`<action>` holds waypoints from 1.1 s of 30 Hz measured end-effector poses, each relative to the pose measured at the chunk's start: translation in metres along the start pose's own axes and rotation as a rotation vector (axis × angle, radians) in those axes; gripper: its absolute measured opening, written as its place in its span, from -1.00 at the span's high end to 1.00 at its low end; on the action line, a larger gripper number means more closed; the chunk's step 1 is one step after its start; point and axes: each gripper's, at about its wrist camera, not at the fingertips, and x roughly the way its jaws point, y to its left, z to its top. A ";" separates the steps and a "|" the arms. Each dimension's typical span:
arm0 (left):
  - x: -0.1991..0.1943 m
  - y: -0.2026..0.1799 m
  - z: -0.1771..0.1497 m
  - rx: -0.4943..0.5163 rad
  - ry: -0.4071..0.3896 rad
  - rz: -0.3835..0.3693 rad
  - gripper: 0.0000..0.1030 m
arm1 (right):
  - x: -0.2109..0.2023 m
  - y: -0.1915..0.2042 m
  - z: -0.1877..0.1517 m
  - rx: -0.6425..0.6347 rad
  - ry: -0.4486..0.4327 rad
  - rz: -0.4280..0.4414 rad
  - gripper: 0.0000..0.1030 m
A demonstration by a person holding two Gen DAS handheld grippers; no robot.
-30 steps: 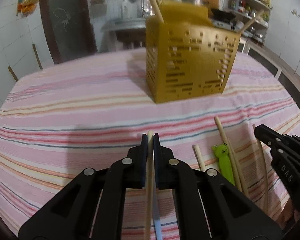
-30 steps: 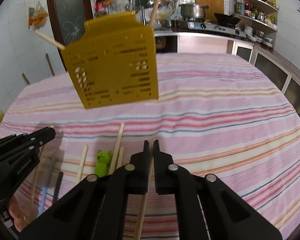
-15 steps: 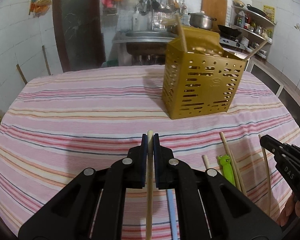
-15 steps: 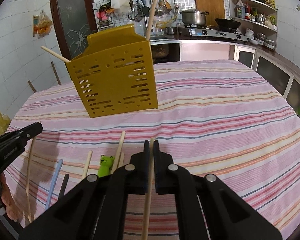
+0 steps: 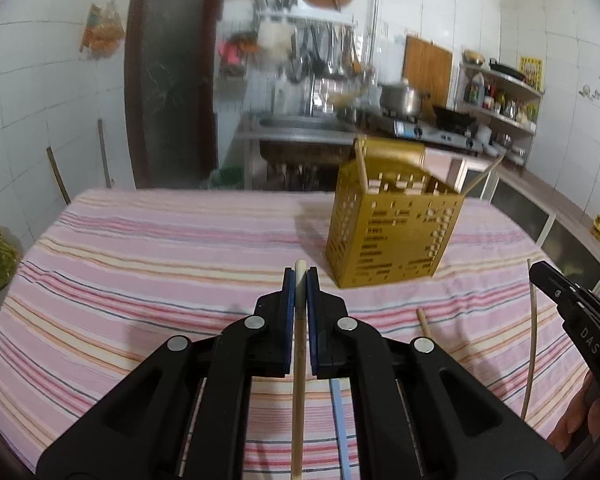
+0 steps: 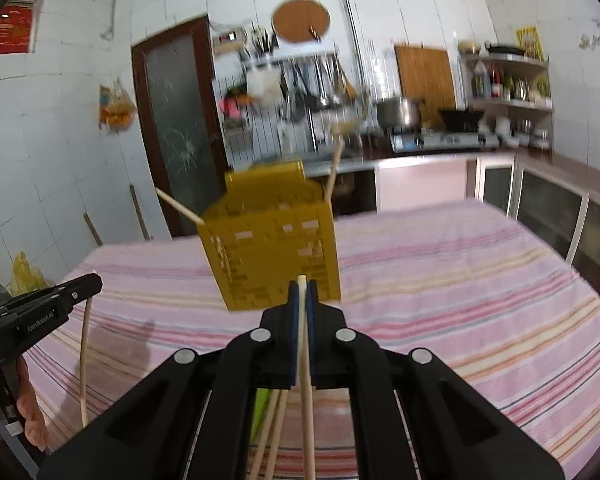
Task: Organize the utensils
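Kitchen shelves, a stove and hanging ladles fill the blurred background, and in front of them stands a table under a pink striped tablecloth (image 5: 148, 240). On it, right of the middle in the left wrist view, is the yellow perforated utensil holder (image 5: 392, 232), upright, with two chopsticks already leaning out of its top. The left gripper (image 5: 300, 284) has its jaws pressed on a wooden chopstick (image 5: 299, 360), whose tip shows just above the blue pads. The right gripper (image 6: 301, 292) pinches another chopstick (image 6: 306, 380) in the same way; in its view the holder sits directly behind the fingertips, at the centre of the frame. Both chopsticks appear lifted off the cloth and neither is inside the holder yet. Some utensils are left on the table: a blue stick (image 5: 340, 420) and a short wooden piece (image 5: 423, 322) in the lower part of the left view, and a few chopsticks (image 6: 274, 432) with something green under the right gripper. So the task looks partly done: two pieces stored, two in transport, several waiting.
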 end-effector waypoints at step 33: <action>0.046 0.036 -0.017 -0.050 0.132 0.016 0.91 | 0.115 0.008 -0.046 -0.181 0.511 -0.116 0.59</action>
